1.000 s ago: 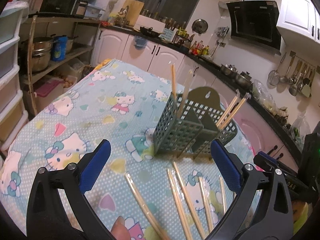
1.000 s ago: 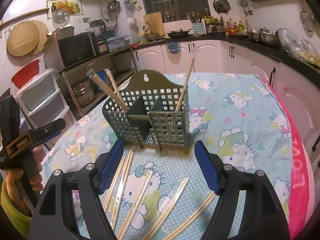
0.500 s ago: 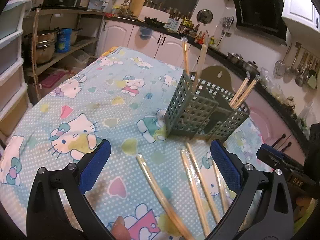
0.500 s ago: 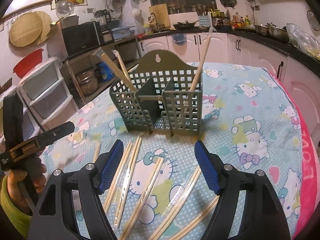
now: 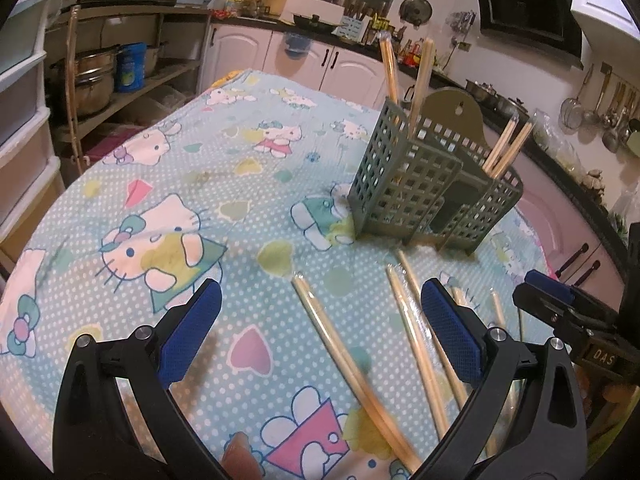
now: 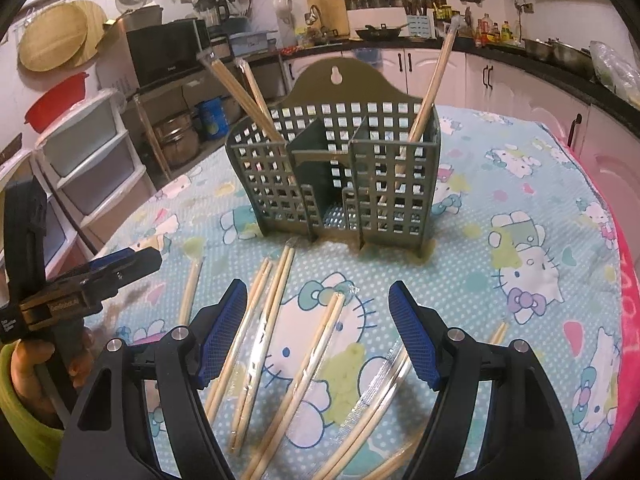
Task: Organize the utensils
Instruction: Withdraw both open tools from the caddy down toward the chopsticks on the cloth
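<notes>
your left gripper [image 5: 320, 324] is spread wide, nothing between the blue pads [image 5: 188, 332]. it hangs over the near part of the table [image 5: 168, 168], over the hello kitty cloth [image 5: 240, 148]. one wrapped pair of chopsticks [image 5: 352, 368] lies on the cloth right in the gap between its fingers, running from mid-table toward the near edge; another wrapped pair [image 5: 416, 336] lies just beside the right pad.

your right gripper [image 6: 316, 320] is also wide apart and empty. one wrapped pair [image 6: 304, 376] lies on the cloth between its fingers, a second [image 6: 264, 336] just beside the left pad, and more loose pairs [image 6: 376, 412] fan out toward the near edge under the right finger. i can't tell from these views whether any finger touches them.

the green utensil caddy [image 6: 336, 176] stands upright mid-table, beyond both grippers and just past the far tips of the loose chopsticks. in the right wrist view its left compartment holds a wrapped pair [image 6: 244, 100] leaning left, its right compartment holds a wrapped pair [image 6: 432, 80] leaning right, and the middle compartment shows only its floor. in the left wrist view the same caddy [image 5: 432, 196] sits ahead and to the right of the left gripper, and your right gripper [image 5: 560, 308] enters at the right edge.
</notes>
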Available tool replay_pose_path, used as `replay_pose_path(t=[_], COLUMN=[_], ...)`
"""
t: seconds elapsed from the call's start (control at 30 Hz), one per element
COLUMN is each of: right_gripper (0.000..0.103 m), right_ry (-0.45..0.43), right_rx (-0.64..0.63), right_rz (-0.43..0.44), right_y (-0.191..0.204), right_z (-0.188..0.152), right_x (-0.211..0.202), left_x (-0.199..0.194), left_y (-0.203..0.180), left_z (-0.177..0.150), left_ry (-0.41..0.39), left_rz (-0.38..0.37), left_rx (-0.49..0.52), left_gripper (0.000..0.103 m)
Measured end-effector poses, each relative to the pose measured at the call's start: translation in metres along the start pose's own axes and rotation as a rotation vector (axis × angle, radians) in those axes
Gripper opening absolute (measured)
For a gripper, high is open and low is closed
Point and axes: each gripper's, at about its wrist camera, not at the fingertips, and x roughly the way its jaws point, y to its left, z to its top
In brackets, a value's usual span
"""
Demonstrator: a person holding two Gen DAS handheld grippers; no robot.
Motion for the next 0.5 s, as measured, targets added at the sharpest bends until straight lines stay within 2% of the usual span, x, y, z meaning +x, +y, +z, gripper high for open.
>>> replay_pose_path(t=[0.23, 0.4, 0.5], right_gripper=[0.061, 0.055, 0.053], right_ry=[0.056, 0.099, 0.122], right_rx=[-0.005, 0.001, 0.000], right_rz=[-0.017, -0.023, -0.026], right_y=[-0.003, -0.006, -0.008], right_z=[-0.004, -0.005, -0.005], right_x=[0.020, 0.035, 0.043], left_x=[0.016, 0.029, 0.035], left_y=[0.001, 0.002, 0.004], left_z=[-0.010, -0.015, -0.015], left_ry=[0.057, 0.106, 0.127], left_rz=[-0.040, -0.081, -0.089], left_rx=[-0.012, -0.033, -0.044], left_gripper=[0.089, 0.067, 0.060])
